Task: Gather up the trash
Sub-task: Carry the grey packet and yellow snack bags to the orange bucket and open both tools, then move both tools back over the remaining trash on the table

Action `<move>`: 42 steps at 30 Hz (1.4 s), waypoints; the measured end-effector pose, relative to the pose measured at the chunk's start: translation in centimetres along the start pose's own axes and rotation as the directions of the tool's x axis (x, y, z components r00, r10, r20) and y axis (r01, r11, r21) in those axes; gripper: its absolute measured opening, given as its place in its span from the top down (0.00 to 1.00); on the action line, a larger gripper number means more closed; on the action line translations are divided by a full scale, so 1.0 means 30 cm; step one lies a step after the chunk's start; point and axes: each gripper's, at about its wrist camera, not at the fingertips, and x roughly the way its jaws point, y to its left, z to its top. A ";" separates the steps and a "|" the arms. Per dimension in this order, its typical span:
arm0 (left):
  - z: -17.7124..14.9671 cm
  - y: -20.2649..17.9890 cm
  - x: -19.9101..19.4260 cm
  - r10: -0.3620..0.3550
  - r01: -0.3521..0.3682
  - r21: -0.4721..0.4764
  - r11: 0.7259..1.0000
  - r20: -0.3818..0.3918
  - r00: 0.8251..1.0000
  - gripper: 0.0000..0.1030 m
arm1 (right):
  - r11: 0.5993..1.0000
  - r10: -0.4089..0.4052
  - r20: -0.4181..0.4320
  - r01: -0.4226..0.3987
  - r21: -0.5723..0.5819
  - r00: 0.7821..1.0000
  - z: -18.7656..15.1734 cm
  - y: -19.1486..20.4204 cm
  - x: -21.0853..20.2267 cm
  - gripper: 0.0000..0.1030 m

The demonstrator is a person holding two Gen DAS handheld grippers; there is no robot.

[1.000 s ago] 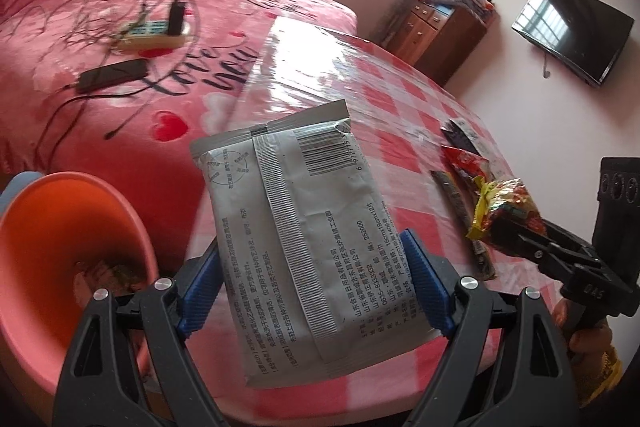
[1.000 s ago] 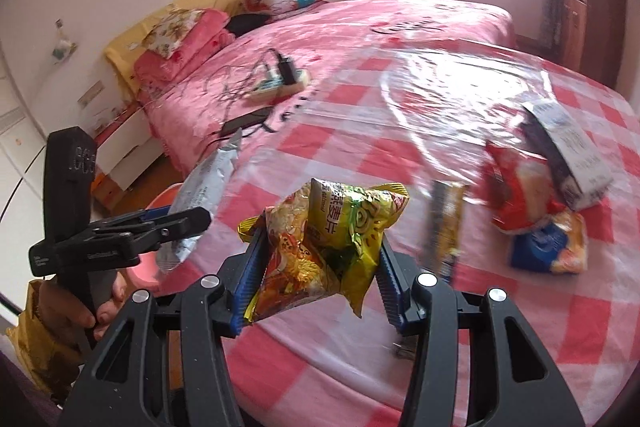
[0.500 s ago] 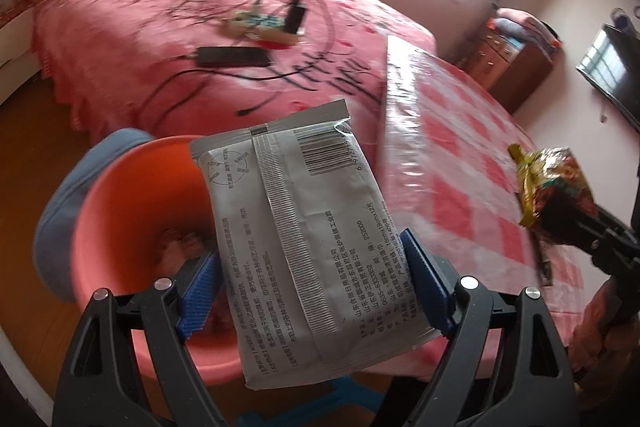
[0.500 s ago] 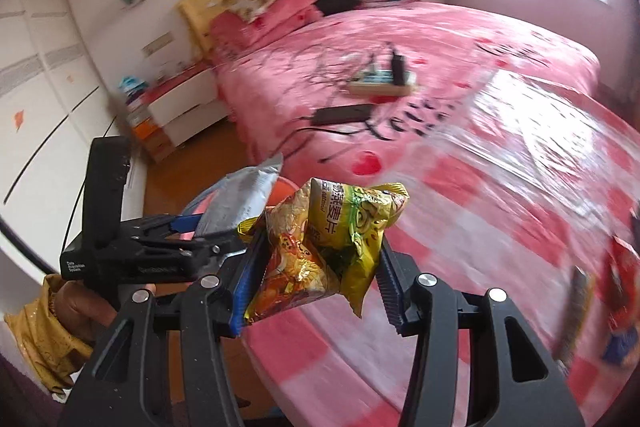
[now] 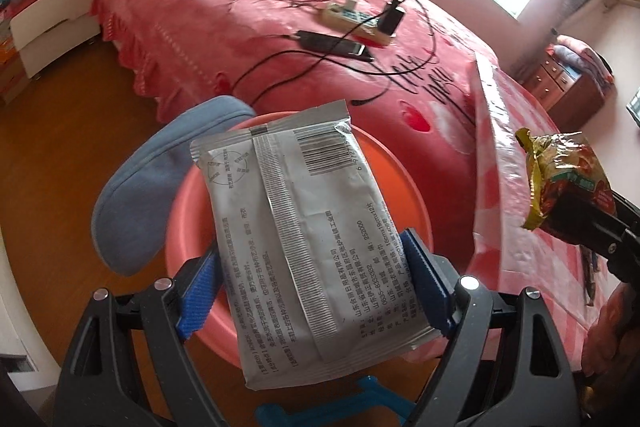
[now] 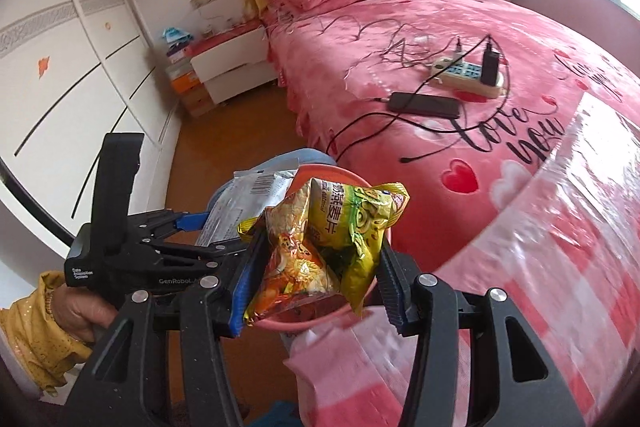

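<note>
My left gripper (image 5: 312, 271) is shut on a grey-white flat packet (image 5: 296, 223) with a barcode and holds it over the orange-pink plastic bin (image 5: 404, 187) beside the table. My right gripper (image 6: 316, 279) is shut on a crumpled yellow-green snack wrapper (image 6: 332, 239) just above the bin's rim (image 6: 340, 171). The wrapper and right gripper also show at the right of the left wrist view (image 5: 568, 179). The left gripper and grey packet (image 6: 248, 203) show left of the wrapper in the right wrist view.
A table with a pink checked plastic cloth (image 6: 560, 267) stands right of the bin. A blue chair seat (image 5: 148, 195) sits left of the bin. The pink bed (image 5: 280, 27) carries a power strip (image 5: 356, 19), phone (image 5: 332, 45) and cables. Wood floor lies on the left.
Both grippers swung left off the table top with their loads; the grey packet and the snack wrapper now hang over the bin instead of over the table.
</note>
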 end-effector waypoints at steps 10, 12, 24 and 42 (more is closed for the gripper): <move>0.007 0.032 0.046 0.070 -0.070 -0.006 0.998 -0.003 0.998 0.17 | 0.993 0.000 0.029 -0.003 0.117 1.000 -0.018 -0.081 0.001 0.18; 0.012 0.024 0.040 0.072 -0.072 0.002 0.997 0.011 0.997 0.17 | 0.989 -0.017 0.053 0.009 0.150 0.998 -0.025 -0.103 -0.037 0.17; 0.021 -0.072 0.017 0.043 -0.045 0.056 0.997 0.046 0.998 0.17 | 0.956 -0.172 0.136 0.132 0.260 0.976 -0.130 -0.204 -0.228 0.13; -0.001 -0.307 -0.007 -0.056 0.046 0.167 0.985 0.058 0.997 0.17 | 0.923 -0.260 0.186 0.187 0.337 0.948 -0.293 -0.284 -0.391 0.13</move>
